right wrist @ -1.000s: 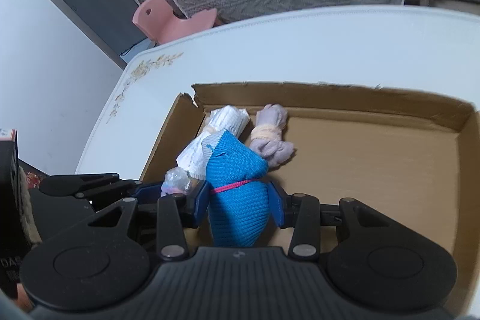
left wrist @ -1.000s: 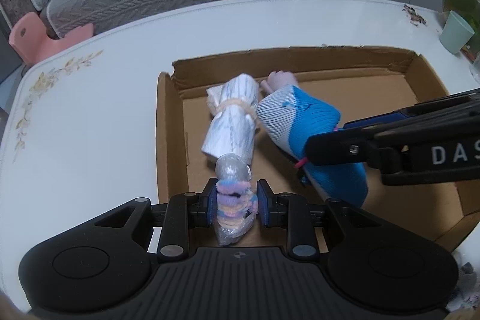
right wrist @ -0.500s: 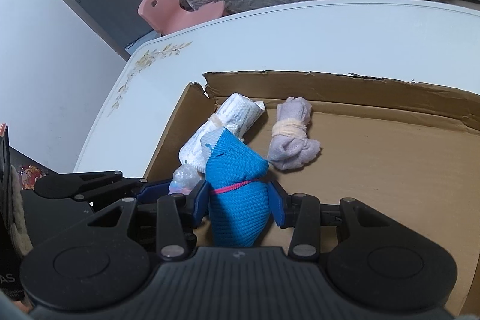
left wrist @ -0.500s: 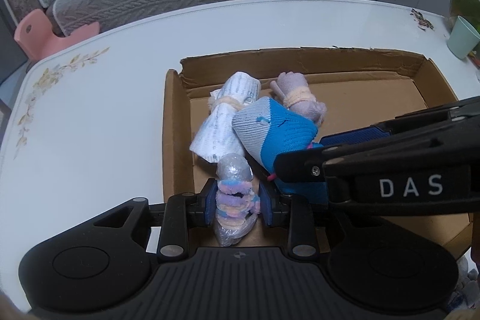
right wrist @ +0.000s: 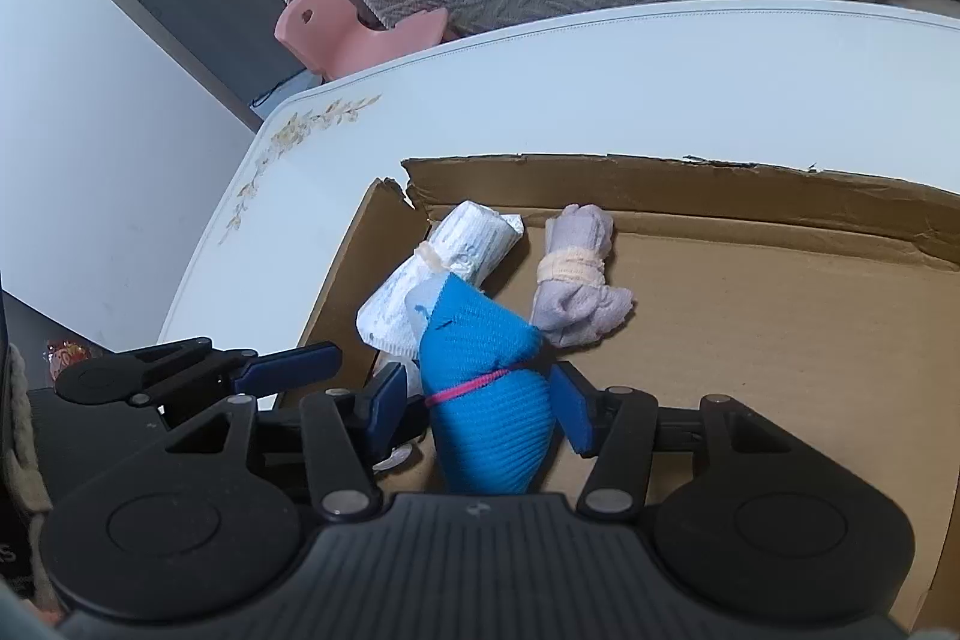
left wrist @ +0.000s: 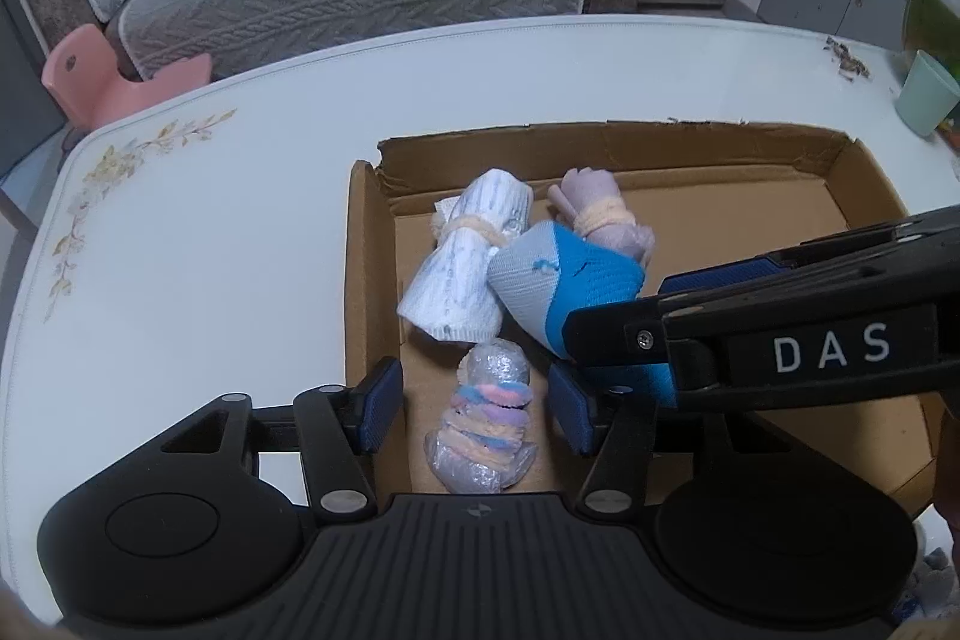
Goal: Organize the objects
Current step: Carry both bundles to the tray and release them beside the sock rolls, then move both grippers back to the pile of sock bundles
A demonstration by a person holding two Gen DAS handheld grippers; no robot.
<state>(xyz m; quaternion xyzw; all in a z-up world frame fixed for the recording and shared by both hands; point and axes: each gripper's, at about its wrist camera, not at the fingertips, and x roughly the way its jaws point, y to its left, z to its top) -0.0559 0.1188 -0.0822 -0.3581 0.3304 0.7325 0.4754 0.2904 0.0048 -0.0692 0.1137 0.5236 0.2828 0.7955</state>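
Both sets of jaws had spread since a second earlier, when each was clamped on its own roll. The left gripper [left wrist: 474,403] was opening, its blue pads standing clear on either side of the plastic-wrapped roll [left wrist: 486,427], which now lay loose on the floor of the cardboard box [left wrist: 606,148] at the near left corner. So that one looked dropped off already.

The right gripper [right wrist: 480,406] was opening too, but less far. The blue sock roll [right wrist: 486,388] was still between its pads, with the right pad touching or nearly touching the cloth and a small gap on the left, so I'd call it a release in progress rather than a hold.

What the next move hangs on, I reckon: both rolls lay lengthwise along their grippers, long axis running near to far, so each claw would have to back out toward the near side, not sideways. The wrapped roll sat straight ahead of the left claw, dead centre between the pads. The blue roll's far end leaned on the white roll [left wrist: 462,268] and pressed up close to the lilac roll [right wrist: 576,280], both lying further in by the far left corner.

Also worth noting, the two grippers were crowded. The right one's finger crossed just right of the left one's right pad, so pulling out together could bump them.
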